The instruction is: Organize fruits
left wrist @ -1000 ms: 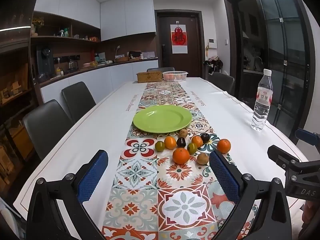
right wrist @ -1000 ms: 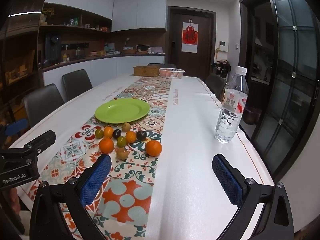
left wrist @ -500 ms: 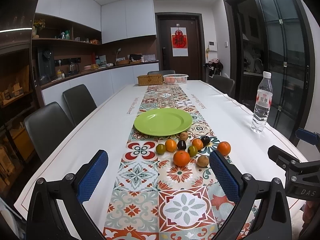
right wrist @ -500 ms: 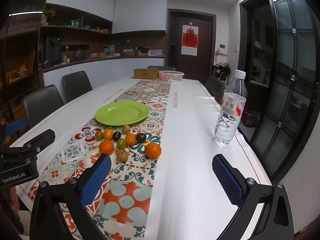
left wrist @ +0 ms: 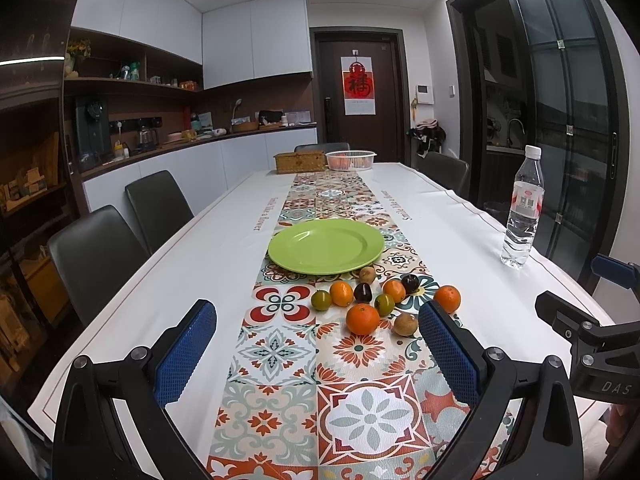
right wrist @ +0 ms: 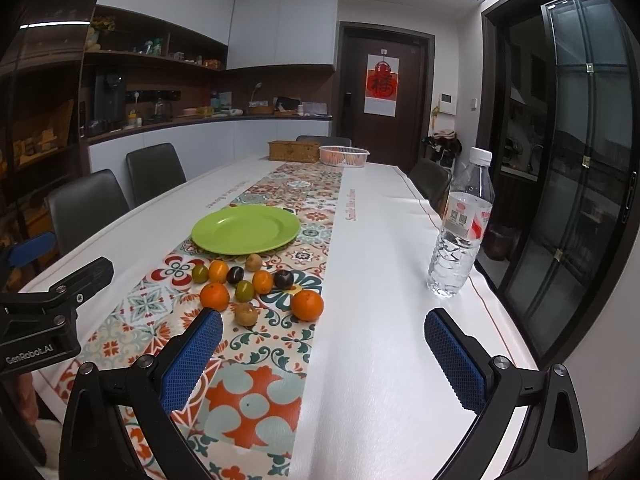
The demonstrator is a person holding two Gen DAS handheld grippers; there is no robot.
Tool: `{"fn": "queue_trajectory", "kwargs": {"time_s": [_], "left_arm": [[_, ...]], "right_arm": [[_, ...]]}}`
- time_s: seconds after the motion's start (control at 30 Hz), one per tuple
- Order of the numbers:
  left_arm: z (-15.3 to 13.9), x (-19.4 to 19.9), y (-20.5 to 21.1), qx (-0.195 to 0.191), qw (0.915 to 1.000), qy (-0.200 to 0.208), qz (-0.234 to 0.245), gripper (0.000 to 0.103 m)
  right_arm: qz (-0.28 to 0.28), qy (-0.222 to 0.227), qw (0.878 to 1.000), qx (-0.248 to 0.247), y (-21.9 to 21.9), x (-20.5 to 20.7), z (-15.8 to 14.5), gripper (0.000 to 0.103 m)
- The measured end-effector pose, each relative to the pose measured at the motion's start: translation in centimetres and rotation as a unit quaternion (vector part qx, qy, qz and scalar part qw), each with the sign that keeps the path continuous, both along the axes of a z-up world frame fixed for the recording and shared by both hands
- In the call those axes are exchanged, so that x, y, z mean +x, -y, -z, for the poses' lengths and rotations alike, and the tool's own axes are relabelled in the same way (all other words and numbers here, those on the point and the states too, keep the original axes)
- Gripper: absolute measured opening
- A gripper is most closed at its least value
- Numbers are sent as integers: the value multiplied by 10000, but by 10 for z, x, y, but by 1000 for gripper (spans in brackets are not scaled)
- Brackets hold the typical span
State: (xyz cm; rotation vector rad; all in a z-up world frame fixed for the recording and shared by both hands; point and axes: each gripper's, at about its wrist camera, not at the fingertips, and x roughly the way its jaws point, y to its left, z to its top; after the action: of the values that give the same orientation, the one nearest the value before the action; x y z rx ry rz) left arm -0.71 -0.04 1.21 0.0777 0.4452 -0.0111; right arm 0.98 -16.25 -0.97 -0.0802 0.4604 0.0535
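A green plate (left wrist: 326, 245) (right wrist: 246, 229) lies empty on the patterned table runner (left wrist: 276, 356). In front of it lie several small fruits: oranges (left wrist: 362, 319) (right wrist: 307, 305), green fruits (left wrist: 321, 300), dark plums (left wrist: 362, 292) and brown kiwis (left wrist: 405, 323) (right wrist: 245, 314). My left gripper (left wrist: 316, 356) is open and empty, held above the runner in front of the fruits. My right gripper (right wrist: 324, 356) is open and empty, to the right of the fruits, over the white tablecloth.
A water bottle (left wrist: 522, 208) (right wrist: 460, 224) stands near the table's right edge. A wicker box (left wrist: 299, 161) and a white basket (left wrist: 350, 159) sit at the far end. Dark chairs (left wrist: 96, 248) line the left side.
Both views have tilted up slightly, so the plate and fruits sit a little lower in the frame. Both grippers stay open. No fruit has moved.
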Motion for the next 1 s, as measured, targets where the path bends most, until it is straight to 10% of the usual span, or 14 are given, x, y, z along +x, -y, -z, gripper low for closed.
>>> {"fn": "queue_trajectory", "kwargs": {"time_s": [0.6,1.0], "left_arm": [[7,5,-1,112,9999,63,-68,103],[28,29,-2,446,9963,-134,723,91]], "right_arm": [[-100,-70,9999,-20,-3,4,4,102],[-493,-227,9985,-110,-22,26,15,102]]}}
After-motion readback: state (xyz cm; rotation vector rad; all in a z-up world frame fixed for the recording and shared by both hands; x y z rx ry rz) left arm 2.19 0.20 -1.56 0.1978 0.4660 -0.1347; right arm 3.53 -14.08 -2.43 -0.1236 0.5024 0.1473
